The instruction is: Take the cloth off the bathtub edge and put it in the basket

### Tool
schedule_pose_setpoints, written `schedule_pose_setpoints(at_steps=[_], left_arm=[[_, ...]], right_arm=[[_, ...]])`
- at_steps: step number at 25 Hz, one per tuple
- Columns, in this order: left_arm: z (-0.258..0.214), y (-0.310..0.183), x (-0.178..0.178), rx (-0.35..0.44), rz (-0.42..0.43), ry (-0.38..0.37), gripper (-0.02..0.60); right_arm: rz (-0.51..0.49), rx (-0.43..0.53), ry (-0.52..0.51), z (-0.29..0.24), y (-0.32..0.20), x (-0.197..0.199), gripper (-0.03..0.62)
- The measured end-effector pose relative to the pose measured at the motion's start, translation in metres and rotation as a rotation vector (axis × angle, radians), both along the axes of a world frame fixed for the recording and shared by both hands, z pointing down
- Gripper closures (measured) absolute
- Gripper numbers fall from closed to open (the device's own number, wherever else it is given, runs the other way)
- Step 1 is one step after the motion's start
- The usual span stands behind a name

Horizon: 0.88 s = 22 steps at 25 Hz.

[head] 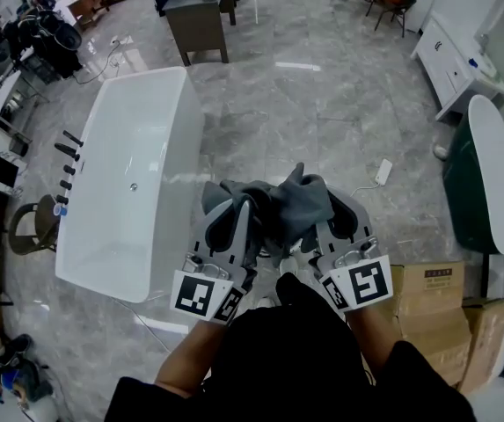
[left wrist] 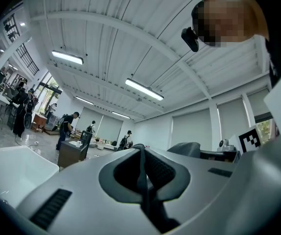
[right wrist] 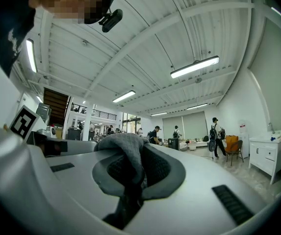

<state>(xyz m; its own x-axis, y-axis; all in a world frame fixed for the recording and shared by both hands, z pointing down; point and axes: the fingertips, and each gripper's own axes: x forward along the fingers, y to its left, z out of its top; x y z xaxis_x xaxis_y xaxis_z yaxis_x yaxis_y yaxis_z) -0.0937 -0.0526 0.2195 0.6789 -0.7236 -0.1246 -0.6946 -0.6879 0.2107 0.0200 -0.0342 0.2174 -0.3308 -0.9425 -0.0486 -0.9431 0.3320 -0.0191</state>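
Observation:
I hold both grippers close to my body, tilted upward. A crumpled grey cloth (head: 297, 202) hangs bunched over my right gripper (head: 324, 207), which is shut on it. In the right gripper view the cloth (right wrist: 123, 147) bulges out from between the closed jaws of the right gripper (right wrist: 136, 156). My left gripper (head: 237, 199) sits just left of the cloth, its jaws shut, and I see no cloth pinched in the left gripper (left wrist: 141, 154) in its own view. The white bathtub (head: 102, 202) stands on the floor to my left. No basket is in view.
Black taps (head: 65, 160) line the tub's far left side, and a chair (head: 30, 227) stands beyond them. A dark cabinet (head: 197, 14) stands ahead. A dark green tub (head: 468, 192) and cardboard boxes (head: 429, 299) are on my right. A white power strip (head: 382, 171) lies on the marble floor.

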Motion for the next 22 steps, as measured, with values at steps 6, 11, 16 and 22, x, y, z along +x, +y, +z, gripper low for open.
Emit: schedule_pose_setpoints(at_steps=[6,11,16,22], left_arm=[[-0.002,-0.022,0.010,0.003,-0.018,0.003,0.558],[-0.004,-0.033,0.019,0.008,-0.028,0.000,0.558],[-0.005,-0.041,0.027,0.018,-0.035,-0.009,0.558],[-0.001,-0.048,0.037,0.017,-0.040,-0.018,0.558]], right_arm=[[-0.004,0.011,-0.003,-0.009,-0.022,0.014,0.555],[-0.013,0.019,-0.003,-0.014,-0.034,0.024,0.554],[-0.018,0.023,0.000,-0.017,-0.043,0.031,0.555],[-0.017,0.003,0.011,-0.011,-0.053,0.047,0.554]])
